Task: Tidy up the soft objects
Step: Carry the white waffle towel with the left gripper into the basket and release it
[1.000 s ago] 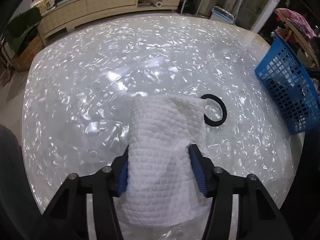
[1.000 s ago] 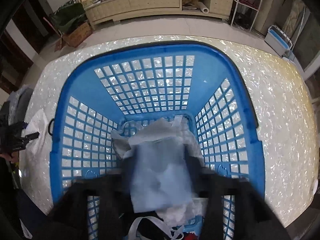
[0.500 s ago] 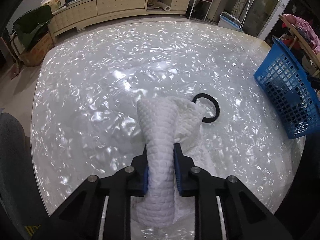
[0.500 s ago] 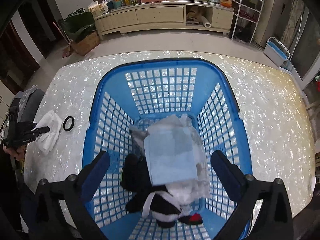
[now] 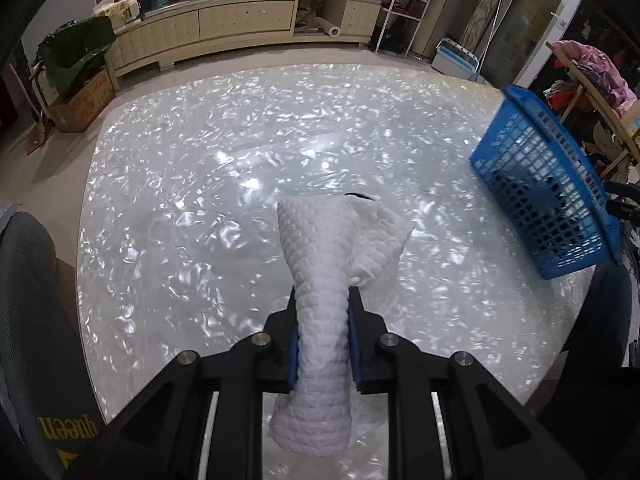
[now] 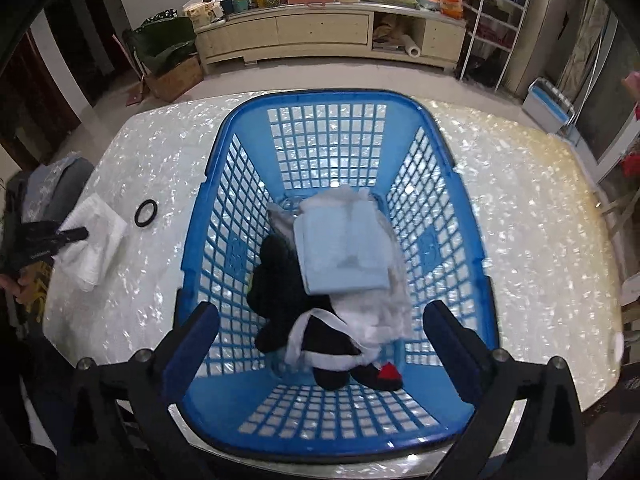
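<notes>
Towel grabbed, basket already half loaded

Left tongs (image 5: pixel 323 330) are clamped on the white towel (image 5: pixel 320 280), bunched up over the desk (image 5: pixel 200 200). Right tongs (image 6: pixel 320 344) hang wide open and empty above the blue basket (image 6: pixel 320 100), off at 3 o'clock from the towel, already holding a light blue cloth (image 6: pixel 340 252) and black clothes (image 6: pixel 288 300). Left, I'd say: the towel and the black ring (image 6: pixel 145 213).

This looks like a lived-in home living room. A long cream sideboard (image 6: pixel 328 36) along the wall is crowded with boxes, jars and household clutter, a white wire shelf rack (image 6: pixel 492 28) stands beside it, and clothes (image 5: pixel 588 72) pile on a rack.
</notes>
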`<state>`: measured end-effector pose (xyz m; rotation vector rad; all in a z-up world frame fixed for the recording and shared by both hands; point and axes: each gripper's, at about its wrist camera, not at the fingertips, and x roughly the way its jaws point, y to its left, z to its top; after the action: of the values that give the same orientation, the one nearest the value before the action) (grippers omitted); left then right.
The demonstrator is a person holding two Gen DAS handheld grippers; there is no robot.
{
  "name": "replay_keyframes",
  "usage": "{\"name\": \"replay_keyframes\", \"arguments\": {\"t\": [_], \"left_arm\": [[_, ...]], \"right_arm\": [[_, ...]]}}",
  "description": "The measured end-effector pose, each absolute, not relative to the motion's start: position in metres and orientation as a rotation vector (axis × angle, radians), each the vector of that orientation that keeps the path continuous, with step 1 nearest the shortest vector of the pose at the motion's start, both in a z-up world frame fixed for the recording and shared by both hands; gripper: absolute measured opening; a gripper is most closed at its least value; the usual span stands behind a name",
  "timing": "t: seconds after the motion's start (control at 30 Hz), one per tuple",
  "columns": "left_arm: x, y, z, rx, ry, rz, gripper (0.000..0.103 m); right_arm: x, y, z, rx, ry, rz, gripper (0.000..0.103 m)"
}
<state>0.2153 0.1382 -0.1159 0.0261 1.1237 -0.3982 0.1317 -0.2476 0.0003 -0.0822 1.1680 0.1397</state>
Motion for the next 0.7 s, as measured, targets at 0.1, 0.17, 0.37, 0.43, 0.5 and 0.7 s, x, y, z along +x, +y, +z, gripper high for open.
{"name": "replay_keyframes", "arguments": {"t": [0.1, 0.17, 0.37, 0.43, 0.5, 0.7], "left_arm": [[0.205, 0.133, -0.102, 0.022, 1.111, -0.402, 0.017], [0.201, 0.128, -0.093, 0.025, 1.103, -0.399, 0.017], [0.185, 0.097, -0.054, 0.057, 1.056, -0.421, 0.017], [0.181, 0.084, -0.040, 0.064, 1.037, -0.439, 0.018], [0.177, 0.068, -0.027, 0.066, 1.019, -0.459, 0.018], [0.171, 0.018, 0.005, 0.088, 0.972, -0.539, 0.018]], "right_arm": [[0.121, -0.250, 0.005, -0.086, 1.144, 0.148, 0.103], [0.115, -0.252, 0.007, -0.077, 1.127, 0.153, 0.103], [0.097, -0.266, 0.005, -0.066, 1.113, 0.145, 0.103], [0.093, -0.270, 0.004, -0.071, 1.108, 0.140, 0.103], [0.086, -0.274, 0.003, -0.073, 1.102, 0.137, 0.103], [0.078, -0.283, 0.004, -0.060, 1.085, 0.140, 0.103]]}}
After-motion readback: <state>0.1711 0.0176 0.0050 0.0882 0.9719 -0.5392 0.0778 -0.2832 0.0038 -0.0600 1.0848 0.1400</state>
